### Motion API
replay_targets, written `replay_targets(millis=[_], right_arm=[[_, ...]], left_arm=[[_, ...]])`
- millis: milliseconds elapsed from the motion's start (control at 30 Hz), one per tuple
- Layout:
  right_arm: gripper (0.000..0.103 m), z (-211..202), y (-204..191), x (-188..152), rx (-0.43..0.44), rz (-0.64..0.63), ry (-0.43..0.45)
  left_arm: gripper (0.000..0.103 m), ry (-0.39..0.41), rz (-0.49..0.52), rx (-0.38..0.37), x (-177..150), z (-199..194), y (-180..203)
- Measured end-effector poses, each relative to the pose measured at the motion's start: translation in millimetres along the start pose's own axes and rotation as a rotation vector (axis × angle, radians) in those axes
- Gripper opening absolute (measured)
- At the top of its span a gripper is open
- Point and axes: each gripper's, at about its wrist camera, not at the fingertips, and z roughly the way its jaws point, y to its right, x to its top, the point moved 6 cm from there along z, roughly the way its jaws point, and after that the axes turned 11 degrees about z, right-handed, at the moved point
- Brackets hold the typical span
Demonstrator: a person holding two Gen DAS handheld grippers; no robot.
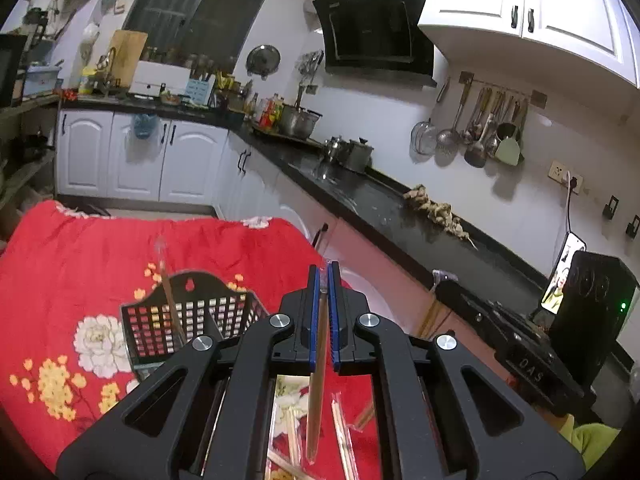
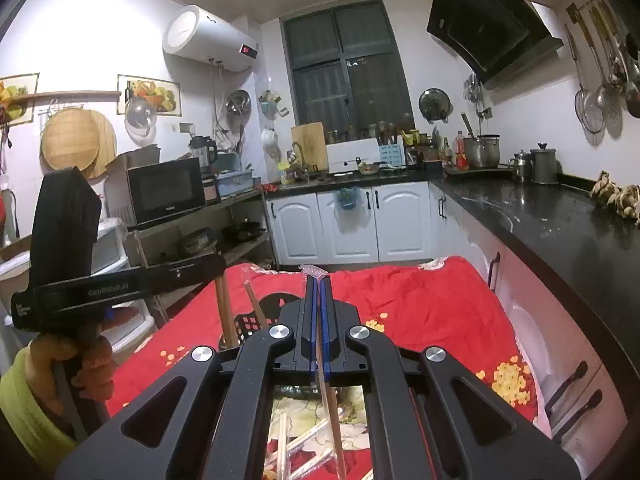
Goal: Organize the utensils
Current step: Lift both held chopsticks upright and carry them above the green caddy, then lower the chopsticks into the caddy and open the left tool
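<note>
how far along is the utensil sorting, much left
Early on. Done: at least one wrapped pair of chopsticks stands in the black basket. In hand: the left gripper and right gripper are each shut on a wrapped pair. Left: several loose wrapped chopsticks lie on the red floral cloth.

A basket [image 1: 192, 316] stands on the cloth-covered bench [image 1: 80, 256], with one wrapped pair of chopsticks [image 1: 170, 292] upright in it. Loose wrapped chopsticks [image 1: 342, 436] lie on the bench nearer than the basket. The left hand-held gripper [image 1: 323, 280] is over them, right of the basket, with a chopstick pair [image 1: 318, 380] hanging between its jaws. The right hand-held gripper [image 2: 316, 284] is right of the left one, a chopstick pair [image 2: 332, 412] between its jaws too. A kitchen counter [image 1: 384, 208] runs along the bench's right side.
</note>
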Motion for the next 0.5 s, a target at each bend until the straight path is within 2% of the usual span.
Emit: replay_targets(millis=[300,500], right_arm=[[0.002,5.9,-7.5,12.8,0.017,-0.013,0.019],[0.002,16.6,-21.0,29.9,0.043,-0.033,0.058]], left_arm=[[0.002,0.066,0.005,0.047,26.9,-8.6,-11.1],[0.002,0.111,0.032,0.112,47.9,-9.4,-21.1]])
